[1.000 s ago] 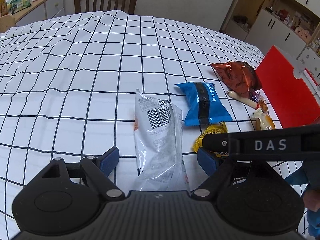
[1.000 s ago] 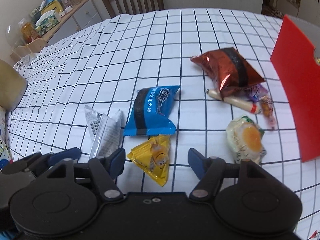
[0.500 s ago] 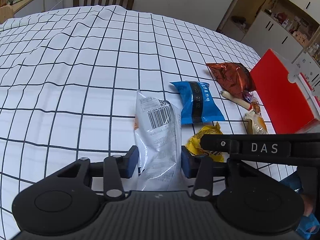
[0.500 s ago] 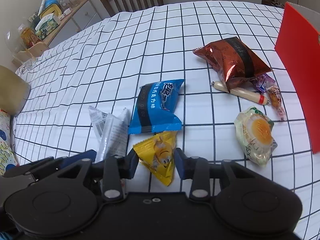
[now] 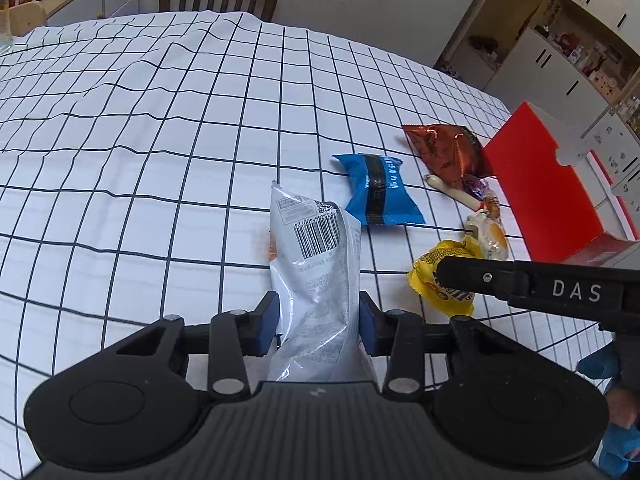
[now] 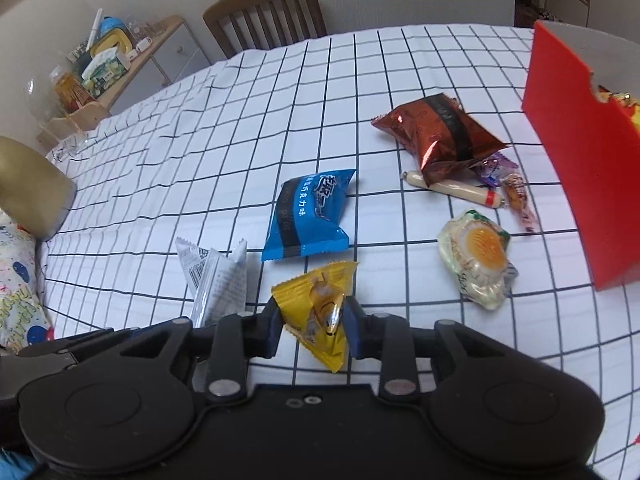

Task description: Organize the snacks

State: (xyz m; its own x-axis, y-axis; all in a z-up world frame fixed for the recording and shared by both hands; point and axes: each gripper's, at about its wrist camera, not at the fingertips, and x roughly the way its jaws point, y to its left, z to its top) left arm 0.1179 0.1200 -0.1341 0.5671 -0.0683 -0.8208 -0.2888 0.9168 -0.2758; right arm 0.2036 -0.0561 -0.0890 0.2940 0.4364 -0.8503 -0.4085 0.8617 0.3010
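My left gripper (image 5: pixel 318 322) is closing on a silver-white snack bag (image 5: pixel 316 264), barcode side up; the blue pads press its lower part and the bag is lifted off the cloth. My right gripper (image 6: pixel 314 326) is closing on a small yellow snack packet (image 6: pixel 320 304), pinched between its pads and raised. That packet (image 5: pixel 444 278) shows in the left wrist view behind the right gripper's black finger (image 5: pixel 520 280). The silver bag (image 6: pixel 216 280) shows at the left of the right wrist view. A red box (image 6: pixel 580 148) stands at the right.
On the checked tablecloth (image 5: pixel 160 160) lie a blue packet (image 6: pixel 310 216), a brown foil bag (image 6: pixel 436 132), a sausage stick (image 6: pixel 452 190), small wrapped candies (image 6: pixel 516 196) and an egg-print packet (image 6: pixel 476 256). A wooden chair (image 6: pixel 268 16) stands at the far edge.
Both grippers went from wide open to closed on their packets: the left on the silver bag, the right on the yellow packet. Both have risen a little with them.
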